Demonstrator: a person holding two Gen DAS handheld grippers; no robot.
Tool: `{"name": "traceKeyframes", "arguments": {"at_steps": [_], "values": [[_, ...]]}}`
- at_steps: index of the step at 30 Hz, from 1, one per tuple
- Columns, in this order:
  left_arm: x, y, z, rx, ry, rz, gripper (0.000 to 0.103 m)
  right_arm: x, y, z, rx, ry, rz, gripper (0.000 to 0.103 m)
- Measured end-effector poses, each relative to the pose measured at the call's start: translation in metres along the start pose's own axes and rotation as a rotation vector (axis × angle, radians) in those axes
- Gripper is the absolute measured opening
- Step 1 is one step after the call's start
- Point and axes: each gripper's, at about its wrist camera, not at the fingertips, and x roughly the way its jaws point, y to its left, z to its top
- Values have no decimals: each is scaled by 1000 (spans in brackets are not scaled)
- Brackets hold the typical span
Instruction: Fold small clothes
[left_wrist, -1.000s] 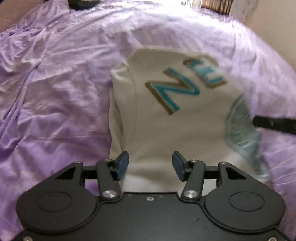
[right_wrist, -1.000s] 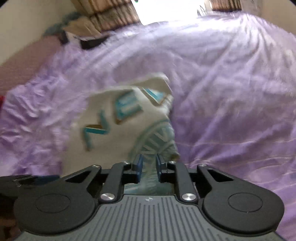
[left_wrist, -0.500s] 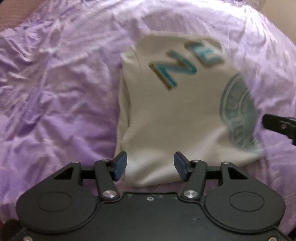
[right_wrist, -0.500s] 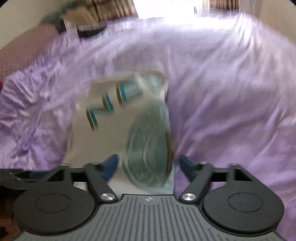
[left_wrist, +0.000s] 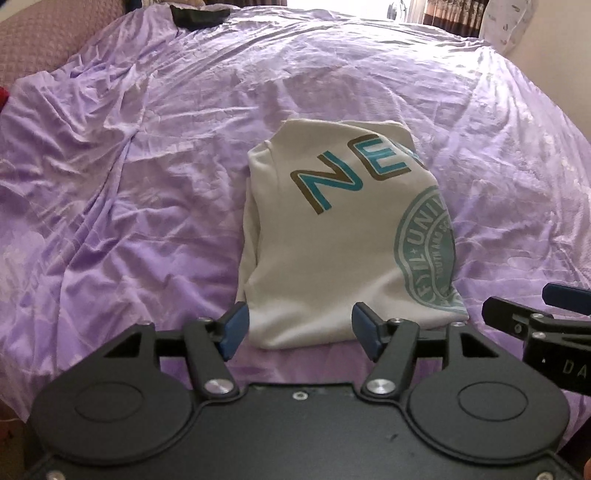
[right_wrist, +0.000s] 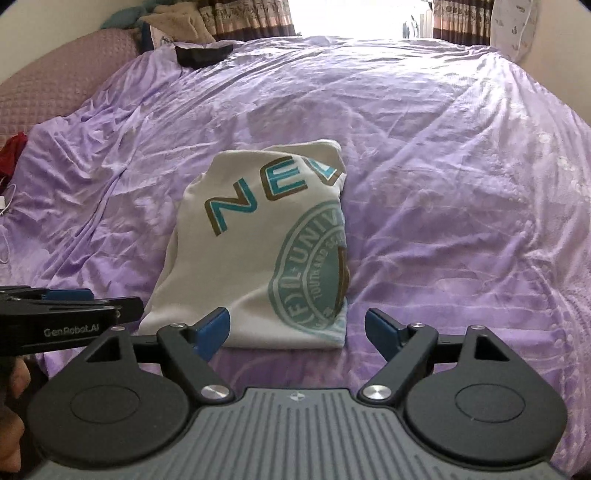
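Left wrist view looks down along the left gripper (left_wrist: 299, 326), whose blue-padded jaws are opening with nothing pinched between them; the near hem of the folded cream cotton T-shirt with teal and brown lettering and a round teal seal (left_wrist: 343, 236) lies on the bed just past the pads, apart from them. That garment lies as a narrow, stacked packet on the wrinkled lilac satin bedspread (left_wrist: 129, 192), around the middle of the bed and closer to its near edge than to the far one, so both tools could reach it from where the person stands. Its left side shows layered edges, which suggests the sides have been tucked under to slim it into this shape. Right wrist view shows the right gripper (right_wrist: 297, 330) spread wide and empty, hovering above the shirt's near right corner, with no pad on the cloth. Both claws free of the fabric reads as a release, letting the packet settle flat under its own weight. A dark folded cloth (right_wrist: 201, 53) sits near the far left corner, well apart from the work, likely parked out of the folding space.
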Motion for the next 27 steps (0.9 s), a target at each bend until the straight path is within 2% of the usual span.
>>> {"name": "traceKeyframes", "arguments": {"at_steps": [27], "values": [[-2, 2, -3, 12, 1, -23, 64, -2, 1, -4, 12, 7, 12, 97]]}}
